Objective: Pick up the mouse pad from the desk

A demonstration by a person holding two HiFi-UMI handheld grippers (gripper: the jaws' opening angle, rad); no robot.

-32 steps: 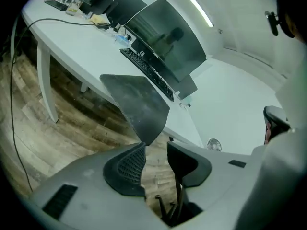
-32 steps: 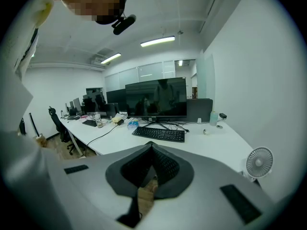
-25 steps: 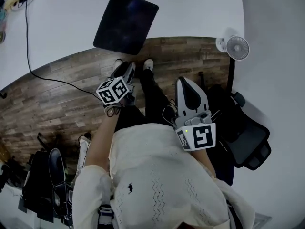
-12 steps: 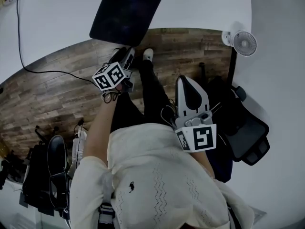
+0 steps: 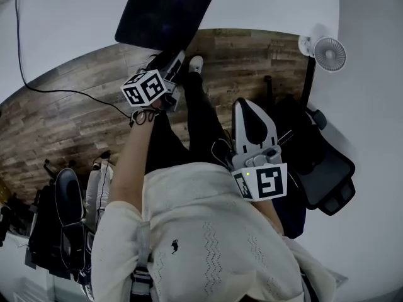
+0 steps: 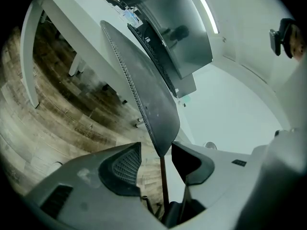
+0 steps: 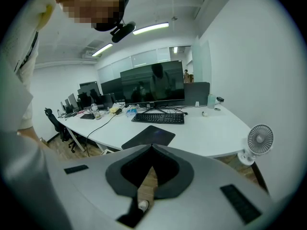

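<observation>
Two grippers are in play: your left gripper (image 6: 156, 148) has its jaws apart, with the overhanging corner of the mouse pad (image 5: 165, 8) standing between them but not yet pinched. The pad lies on the white desk (image 5: 264, 5) with that corner past the edge, which appears to give the jaws access above and below. Your right gripper (image 7: 151, 148) hangs back by your body, jaws together on nothing, clear of the approach.

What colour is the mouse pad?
The mouse pad is black, with a faint bluish tint; the head view shows it best.
</observation>
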